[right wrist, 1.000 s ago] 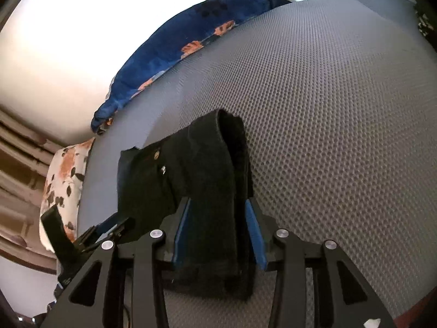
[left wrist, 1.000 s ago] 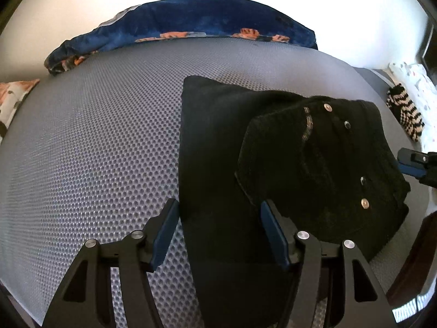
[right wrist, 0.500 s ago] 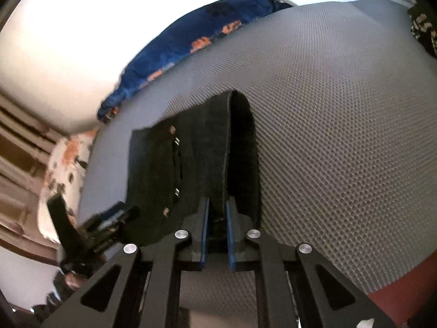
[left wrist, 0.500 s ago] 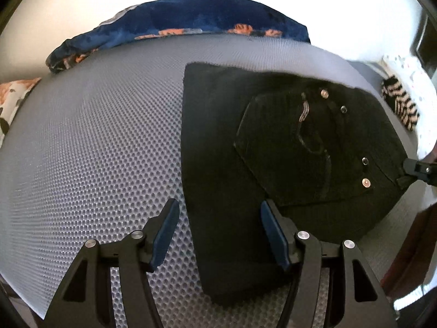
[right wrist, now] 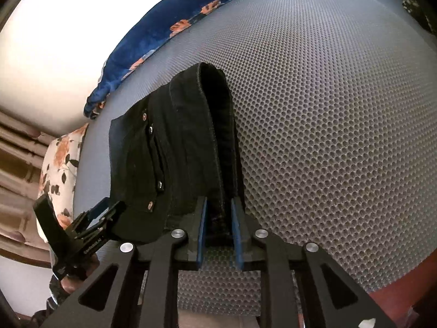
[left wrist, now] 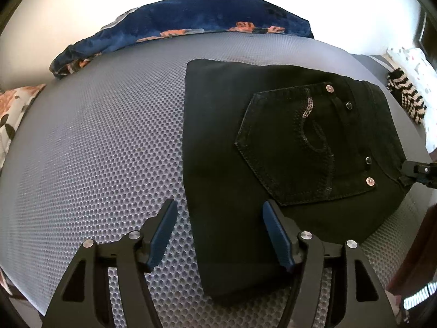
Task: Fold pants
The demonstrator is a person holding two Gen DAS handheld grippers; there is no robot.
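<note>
Black pants [left wrist: 245, 136] lie folded on the grey mesh mattress [left wrist: 95, 150], back pocket up. My left gripper [left wrist: 220, 232] hovers over their near left edge with its jaws opening; the pads stand well off the cloth. In the right wrist view the pants [right wrist: 169, 164] run away from my right gripper [right wrist: 219, 229], whose jaws are opening a little. The waistband end still fills the gap between its blue pads. The right gripper [left wrist: 418, 170] shows at the pants' right corner in the left wrist view. The left gripper [right wrist: 95, 218] appears at the lower left of the right wrist view.
A dark blue floral blanket [left wrist: 191, 24] is bunched along the mattress's far edge by a white wall. A floral pillow [left wrist: 13, 109] lies at the left and a black-and-white striped cloth [left wrist: 407, 95] at the right. The mattress [right wrist: 327, 109] stretches bare right of the pants.
The raised pocket part of the pants came down and now lies flat and spread out. The right gripper's pads narrowed on the waistband, then widened slightly. The left gripper kept its place.
</note>
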